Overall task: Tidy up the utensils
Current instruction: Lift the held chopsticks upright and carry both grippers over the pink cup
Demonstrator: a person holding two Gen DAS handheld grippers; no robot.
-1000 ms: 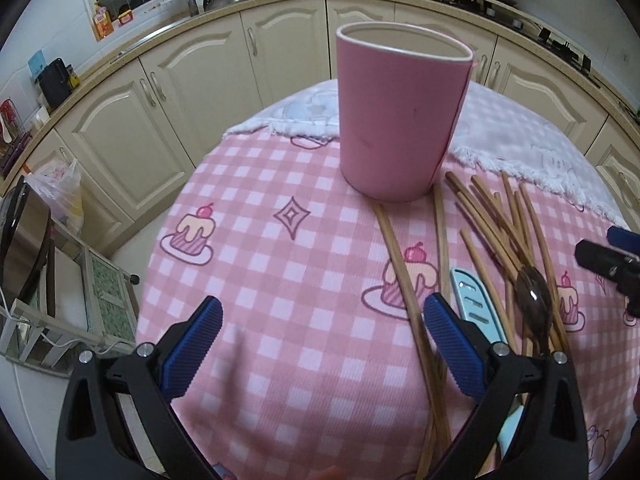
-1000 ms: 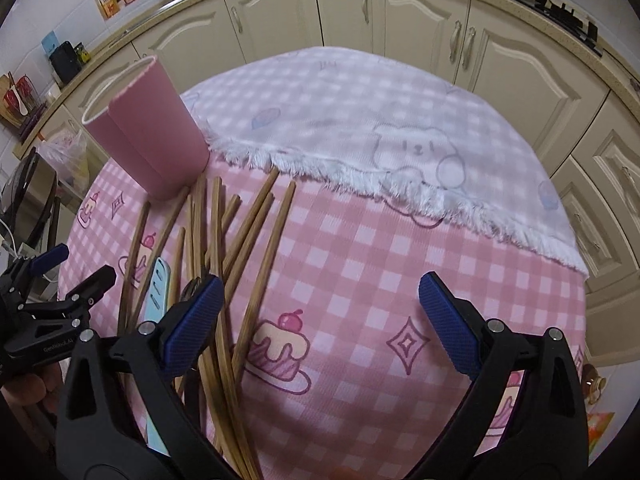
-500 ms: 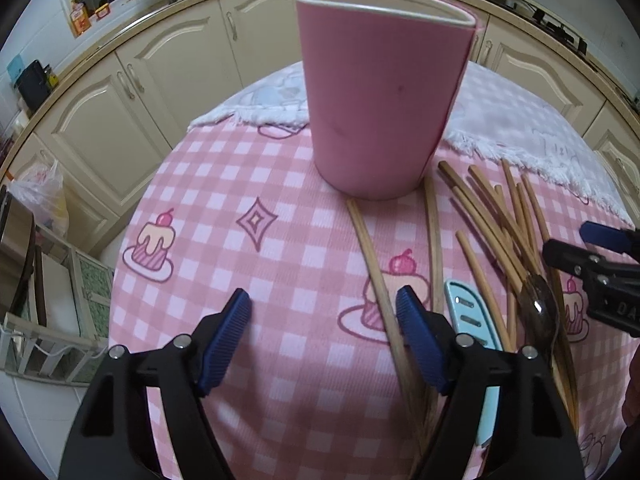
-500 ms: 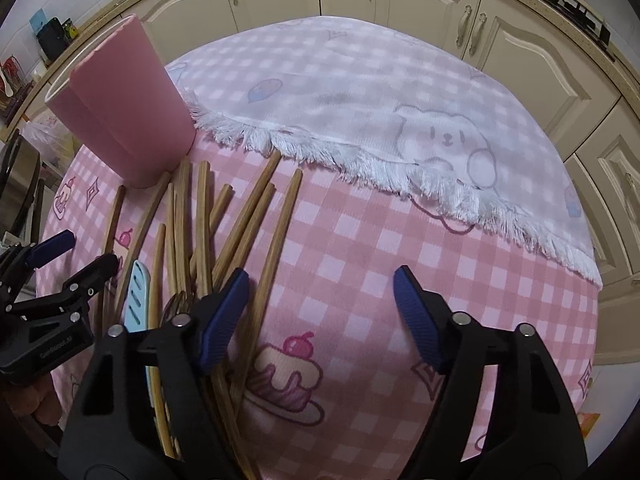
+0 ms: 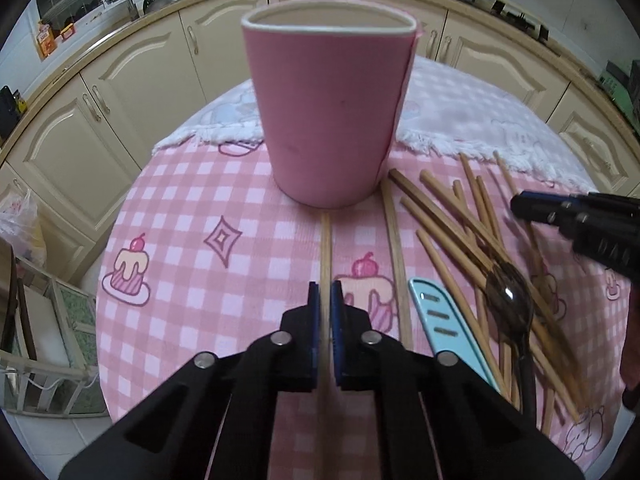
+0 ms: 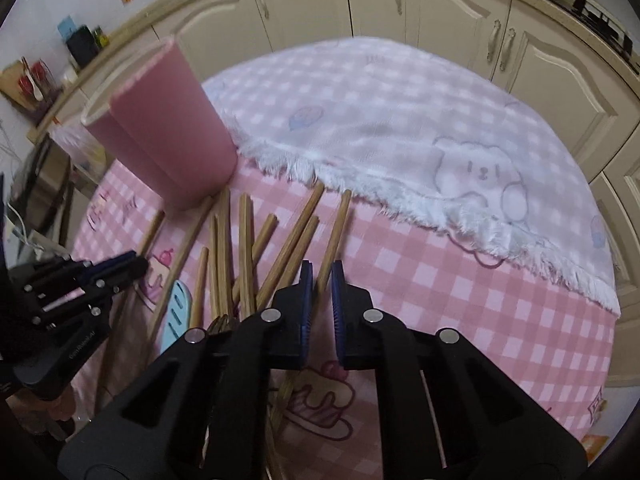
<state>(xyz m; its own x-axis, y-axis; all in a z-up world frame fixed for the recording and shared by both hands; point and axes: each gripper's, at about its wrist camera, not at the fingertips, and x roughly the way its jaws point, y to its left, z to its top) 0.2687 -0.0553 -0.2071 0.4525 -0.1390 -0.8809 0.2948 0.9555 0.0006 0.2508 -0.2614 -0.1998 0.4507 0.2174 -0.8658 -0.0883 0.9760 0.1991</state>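
Chopsticks lie loose on the pink checked tablecloth, fanned out just near-right of the pink holder cup, which stands upright mid-table. Far tips of some reach the white fringed cloth covering the far half.

Left gripper: clenched on the leftmost chopstick; the stick runs between the blue pads straight toward the cup base, its far end just short of it or touching, can't tell. Right gripper: clenched on the rightmost chopstick, whose far tip meets the fringe.

View differences:
- Left wrist only: a dark metal spoon lying among the sticks, and the full blade-like tip of a light blue slotted utensil near-right of the held stick. It also shows the cup mouth, open and apparently empty, though the inside is mostly hidden.
- Right wrist only: the bear print on the white cloth, bare checked cloth to the right of the pile, and what may be fork tines at the gripper's left edge, too hidden to confirm.
- Each view shows the other gripper at its side edge.

Room: open cloth left of the cup and right of the pile. Table edge drops off left toward a rack on the floor; cream cabinets ring the far side.
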